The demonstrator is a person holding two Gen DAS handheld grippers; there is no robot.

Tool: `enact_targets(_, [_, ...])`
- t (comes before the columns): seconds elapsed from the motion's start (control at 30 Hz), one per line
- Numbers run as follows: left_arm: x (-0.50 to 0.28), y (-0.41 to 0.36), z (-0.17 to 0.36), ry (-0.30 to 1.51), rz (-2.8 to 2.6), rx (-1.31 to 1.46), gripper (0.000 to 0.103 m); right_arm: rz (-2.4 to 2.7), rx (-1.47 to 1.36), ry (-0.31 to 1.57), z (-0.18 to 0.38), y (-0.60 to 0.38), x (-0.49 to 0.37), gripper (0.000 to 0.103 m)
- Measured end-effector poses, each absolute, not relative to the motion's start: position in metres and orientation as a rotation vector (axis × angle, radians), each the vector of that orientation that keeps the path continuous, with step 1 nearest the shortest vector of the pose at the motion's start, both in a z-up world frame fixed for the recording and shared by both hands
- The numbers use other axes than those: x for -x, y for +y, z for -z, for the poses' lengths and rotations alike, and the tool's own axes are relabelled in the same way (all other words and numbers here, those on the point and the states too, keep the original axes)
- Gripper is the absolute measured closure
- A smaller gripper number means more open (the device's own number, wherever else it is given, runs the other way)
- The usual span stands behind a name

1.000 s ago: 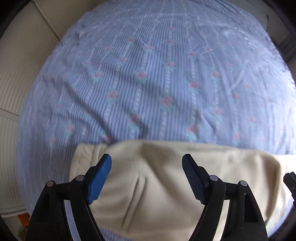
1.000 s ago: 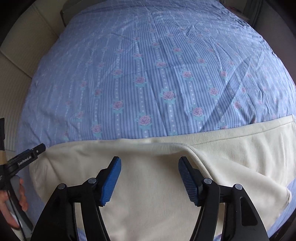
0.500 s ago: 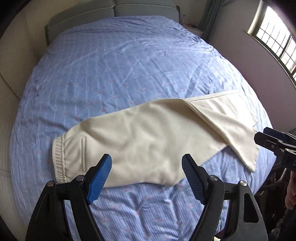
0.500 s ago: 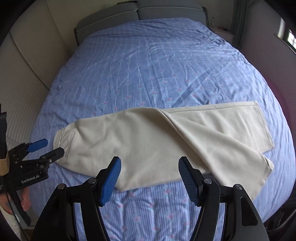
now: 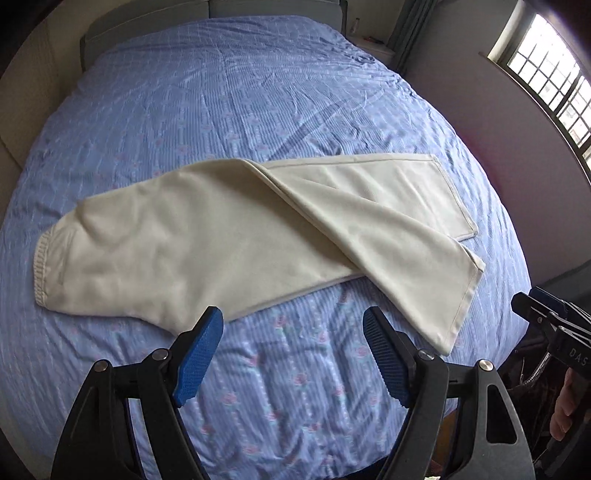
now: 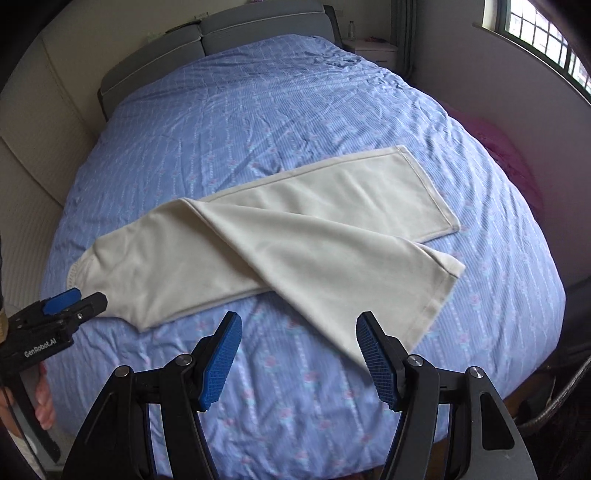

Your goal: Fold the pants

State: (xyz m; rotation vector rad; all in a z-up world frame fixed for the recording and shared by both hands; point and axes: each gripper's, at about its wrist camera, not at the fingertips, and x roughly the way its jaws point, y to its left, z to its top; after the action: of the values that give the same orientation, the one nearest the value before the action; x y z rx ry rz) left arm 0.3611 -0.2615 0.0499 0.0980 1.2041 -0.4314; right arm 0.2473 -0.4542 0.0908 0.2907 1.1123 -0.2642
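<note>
**Cream pants flat on bed, both claws open and empty**

Cream soft-fabric pants (image 5: pixel 207 251) lie across the bed with the blue striped, rose-print cover (image 5: pixel 258 110), near its front edge. Elastic waistband at left, legs run right. One leg is folded diagonally over the other, so the two hems fan apart at the right end. No containers in either view.

Left claw (image 5: pixel 293 354): black frame, blue textured pads, jaws spread wide, nothing between them. It hangs over bare cover just in front of the pants, not touching them.

Right claw (image 6: pixel 297 356): same build, jaws apart, empty, also over bare cover in front of the pants.

View differences:
- Left wrist view shows the right claw at the far right edge, with part of a hand (image 5: pixel 563 410) under it. Barred window (image 5: pixel 550 74) takes up the upper right.
- Right wrist view shows the left claw at the left edge, its tip right by the waistband end; cannot tell if it touches. Fingers (image 6: pixel 44 404) on its handle. Also visible here: grey padded headboard (image 6: pixel 221 29), white nightstand (image 6: pixel 373 48) with a small bottle, pink fabric (image 6: pixel 498 155) beside the bed at right.

Writing: "GenRobot.AI" on the left claw body in the right wrist view. "DAS" on the right claw body in the left wrist view, rest cut off.
</note>
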Motion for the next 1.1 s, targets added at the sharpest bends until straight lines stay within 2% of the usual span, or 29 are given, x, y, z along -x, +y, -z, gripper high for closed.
enact_targets(0.13, [-0.346, -0.308, -0.026, 1.240, 0.401, -0.106, 0.026, 0.275, -0.286, 1.148, -0.060, -0.508, -0.231, 0.037])
enact_targets(0.33, [-0.339, -0.355, 0.011, 1.289, 0.430, -0.157, 0.027, 0.290, -0.439, 1.248, -0.002, -0.563, -0.208, 0.037])
enact_targets(0.47, [-0.350, -0.378, 0.046, 1.340, 0.456, -0.194, 0.029, 0.326, -0.544, 1.301, 0.042, -0.580, -0.193, 0.037])
enact_targets(0.63, [-0.371, -0.397, 0.091, 1.453, 0.469, -0.170, 0.038, 0.367, -0.684, 1.353, 0.094, -0.589, -0.180, 0.037])
enact_targets(0.87, [-0.395, -0.422, 0.125, 1.540, 0.491, -0.111, 0.038, 0.402, -0.805, 1.402, 0.140, -0.589, -0.183, 0.038])
enact_targets(1.0, [-0.407, -0.433, 0.142, 1.580, 0.471, -0.099, 0.050, 0.429, -0.798, 1.443, 0.152, -0.591, -0.195, 0.038])
enact_targets(1.07, [-0.412, -0.437, 0.142, 1.590, 0.476, -0.093, 0.066, 0.461, -0.822, 1.451, 0.153, -0.593, -0.199, 0.041])
enact_targets(1.1, [-0.413, -0.439, 0.139, 1.595, 0.496, -0.081, 0.081, 0.463, -0.814, 1.460, 0.153, -0.593, -0.202, 0.048])
